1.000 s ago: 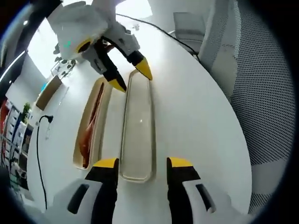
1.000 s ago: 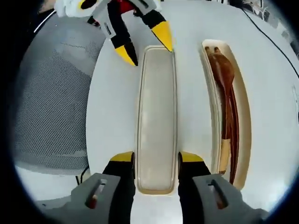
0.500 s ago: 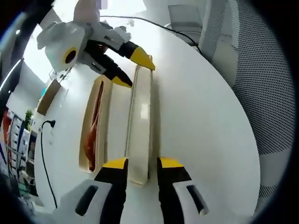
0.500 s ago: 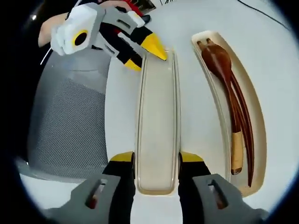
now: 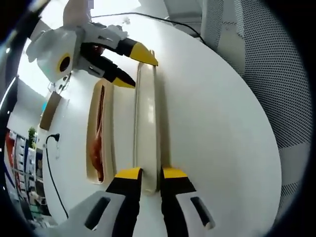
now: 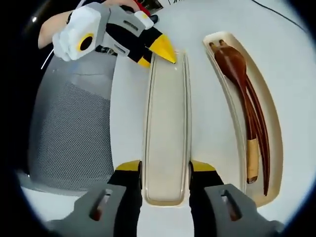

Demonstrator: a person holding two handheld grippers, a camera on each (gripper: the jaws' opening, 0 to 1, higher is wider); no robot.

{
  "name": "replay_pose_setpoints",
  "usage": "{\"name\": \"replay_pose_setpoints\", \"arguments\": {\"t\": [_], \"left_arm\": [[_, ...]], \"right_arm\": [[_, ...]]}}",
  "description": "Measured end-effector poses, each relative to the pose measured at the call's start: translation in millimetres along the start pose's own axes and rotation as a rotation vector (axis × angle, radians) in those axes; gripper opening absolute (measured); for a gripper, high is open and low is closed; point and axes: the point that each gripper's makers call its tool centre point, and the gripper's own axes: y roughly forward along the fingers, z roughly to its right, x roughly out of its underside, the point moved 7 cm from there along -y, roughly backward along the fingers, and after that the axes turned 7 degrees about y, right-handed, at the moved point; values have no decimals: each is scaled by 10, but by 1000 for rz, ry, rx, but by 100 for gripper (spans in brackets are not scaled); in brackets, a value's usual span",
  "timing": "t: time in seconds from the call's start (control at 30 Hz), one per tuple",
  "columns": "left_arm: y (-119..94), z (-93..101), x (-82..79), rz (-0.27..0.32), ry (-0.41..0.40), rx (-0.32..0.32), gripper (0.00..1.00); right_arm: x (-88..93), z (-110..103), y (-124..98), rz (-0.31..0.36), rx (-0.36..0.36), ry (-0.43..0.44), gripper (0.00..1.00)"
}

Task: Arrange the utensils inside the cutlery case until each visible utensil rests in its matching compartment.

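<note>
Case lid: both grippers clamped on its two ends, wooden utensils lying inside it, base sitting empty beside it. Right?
Not quite. The grippers do hold the lid by its ends, left gripper at one, right gripper at the other. But the lid is empty; the wooden utensils lie in the base beside it. The right gripper view shows this.

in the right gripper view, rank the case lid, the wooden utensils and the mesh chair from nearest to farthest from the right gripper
1. Case lid: between the right gripper's jaws, held at its near end.
2. Wooden utensils: lying in the case base, off to the right of the lid.
3. Mesh chair: off the table's left edge, beyond the lid's other side.
</note>
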Motion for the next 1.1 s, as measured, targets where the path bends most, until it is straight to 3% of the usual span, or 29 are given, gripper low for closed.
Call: {"name": "replay_pose_setpoints", "arguments": {"t": [0.13, 0.23, 0.43, 0.57, 0.73, 0.87, 1.1], "left_arm": [[-13, -1, -9, -5, -5, 4, 13], [-48, -40, -10, -10, -13, 7, 11], [-65, -49, -13, -19, -24, 15, 10], [-71, -36, -21, -23, -57, 24, 10], [-104, -19, -37, -21, -171, 60, 10], [-121, -39, -32, -13, -245, 79, 10], [-148, -8, -20, -7, -302, 94, 9]], "right_arm": [[32, -55, 12, 38, 74, -73, 39], [8, -122, -27, 132, 144, -110, 52], [14, -249, -133, 204, 278, -154, 46], [53, -260, -144, 186, 415, -215, 42], [72, -362, -64, 204, 423, -221, 35], [89, -307, -30, 172, 521, -268, 32], [75, -305, 16, 198, 512, -250, 26]]}}
